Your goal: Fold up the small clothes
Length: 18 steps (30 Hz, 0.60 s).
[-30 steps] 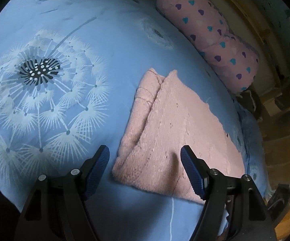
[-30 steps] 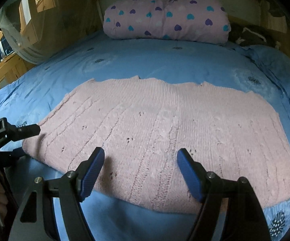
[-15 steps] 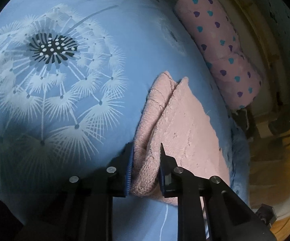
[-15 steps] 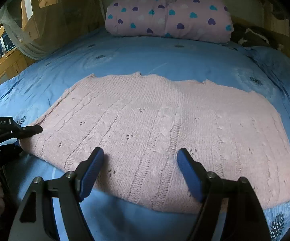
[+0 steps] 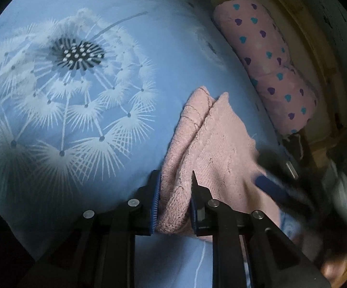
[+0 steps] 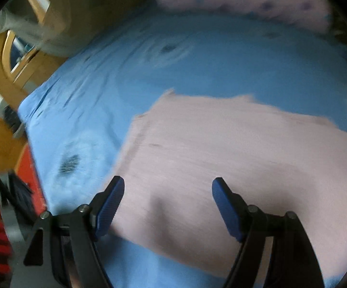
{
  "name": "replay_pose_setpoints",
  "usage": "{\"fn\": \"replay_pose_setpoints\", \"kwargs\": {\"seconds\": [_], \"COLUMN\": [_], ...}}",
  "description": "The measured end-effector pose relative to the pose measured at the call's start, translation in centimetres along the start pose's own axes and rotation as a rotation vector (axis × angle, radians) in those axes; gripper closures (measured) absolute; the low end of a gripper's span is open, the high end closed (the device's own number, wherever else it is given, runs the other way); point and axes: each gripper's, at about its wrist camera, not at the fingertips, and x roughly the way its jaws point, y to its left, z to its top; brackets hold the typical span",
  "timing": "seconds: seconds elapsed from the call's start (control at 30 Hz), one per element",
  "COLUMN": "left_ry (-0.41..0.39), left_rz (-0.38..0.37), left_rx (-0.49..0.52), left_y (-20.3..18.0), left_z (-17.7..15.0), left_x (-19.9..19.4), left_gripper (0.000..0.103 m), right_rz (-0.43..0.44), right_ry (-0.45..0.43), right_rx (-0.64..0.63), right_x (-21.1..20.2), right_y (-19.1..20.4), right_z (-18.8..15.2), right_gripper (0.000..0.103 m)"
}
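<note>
Left gripper [image 5: 173, 196]: jaws pinching bunched near edge of pink knit sweater [image 5: 212, 148], folded lip gathered between blue pads. Sweater on blue dandelion-print bedcover [image 5: 77, 96], spread flat toward heart-print pillow [image 5: 269, 72] by headboard. Right gripper [image 6: 167, 204]: jaws spread wide, over sweater's near-left part, nothing between them. Right wrist view motion-blurred; contact with knit impossible to tell. Right gripper visible blurred at right of left wrist view.
</note>
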Motion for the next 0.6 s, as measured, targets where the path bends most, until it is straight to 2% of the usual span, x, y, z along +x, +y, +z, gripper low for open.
{"fn": "replay_pose_setpoints", "kwargs": {"seconds": [0.1,0.23,0.3,0.37,0.5,0.6], "left_ry": [0.010,0.031,0.037,0.032,0.027,0.028], "left_rz": [-0.005,-0.014,-0.011,-0.006,0.002,0.002], "left_rx": [-0.003,-0.034,-0.048,-0.056,-0.055,-0.059], "left_y": [0.1,0.4,0.6,0.6,0.4,0.2], "left_z": [0.1,0.4,0.6,0.6,0.7,0.8], "left_x": [0.0,0.1,0.2,0.1,0.2,0.3], "left_gripper": [0.103,0.103,0.102,0.102,0.101,0.102], "right_rz": [-0.016,-0.098,-0.175,-0.269,-0.438,-0.512], "right_ry": [0.083,0.123,0.162,0.249,0.322,0.333], "right_rx": [-0.011,-0.008,-0.053,-0.128,-0.226,-0.234], "right_x": [3.8,7.0,8.3,10.1,12.1,12.5], "right_y": [1.8,3.3,4.4,6.1,8.5,9.3], "right_z": [3.4,5.7,6.4,6.7,6.2,5.9], "right_gripper": [0.024,0.024,0.021,0.014,0.014,0.014]}}
